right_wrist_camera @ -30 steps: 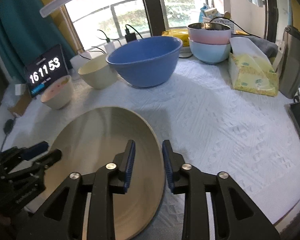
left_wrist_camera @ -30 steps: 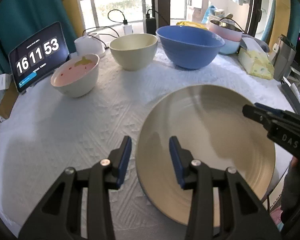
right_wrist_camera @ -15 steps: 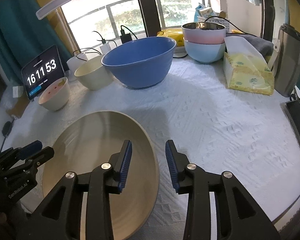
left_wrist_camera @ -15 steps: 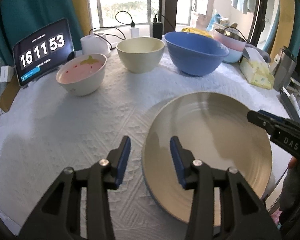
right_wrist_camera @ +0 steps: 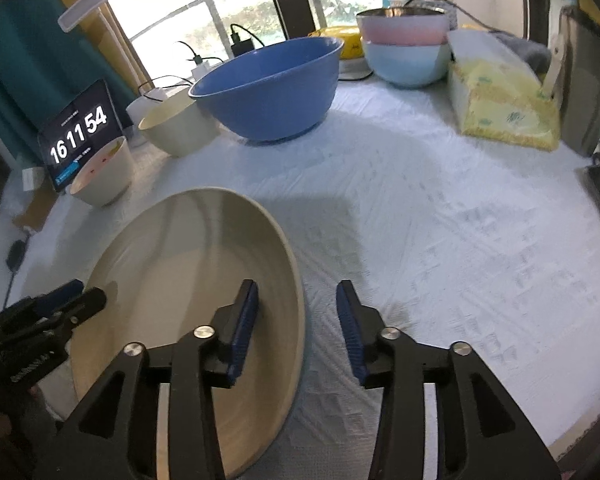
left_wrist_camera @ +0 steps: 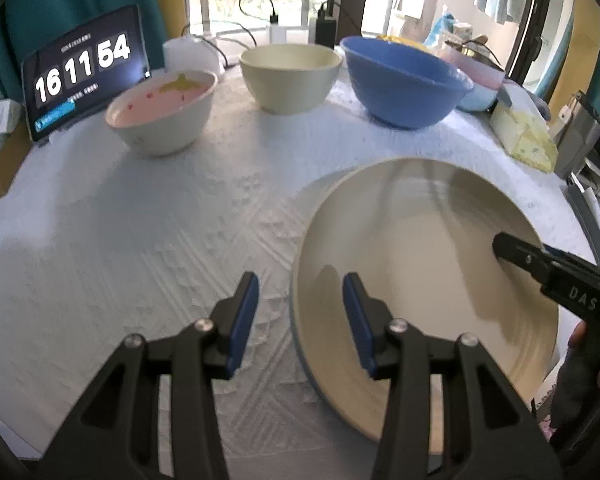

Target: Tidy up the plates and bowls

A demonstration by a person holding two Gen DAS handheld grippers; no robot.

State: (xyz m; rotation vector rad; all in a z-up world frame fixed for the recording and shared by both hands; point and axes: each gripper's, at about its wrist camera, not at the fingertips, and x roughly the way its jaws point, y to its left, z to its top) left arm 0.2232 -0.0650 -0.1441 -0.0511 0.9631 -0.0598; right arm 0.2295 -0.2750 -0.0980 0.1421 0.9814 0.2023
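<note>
Large beige plate lying flat on white textured tablecloth, close to the near edge of the table, right of centre in the left wrist view and at the near-left in the right wrist view. Left gripper straddling the plate's left rim: one blue pad over the cloth, the other over the plate's inner surface, jaws partly apart, pads not pressing on the rim, nothing gripped. Right gripper straddling the plate's opposite rim, jaws opening; left finger over the plate's interior, right finger over bare cloth, rim between the pads but clear of both. Right gripper also visible at the right edge of the left wrist view, tip over the plate. Along the far edge of the table, in a row: white bowl with pink interior toward the far-left corner, cream bowl just beside it, large blue bowl next along. Pink bowl stacked in a light blue bowl farther toward the far-right corner. Yellow tissue pack near the right edge. Clock display propped at the far-left corner, behind the pink-lined bowl.
</note>
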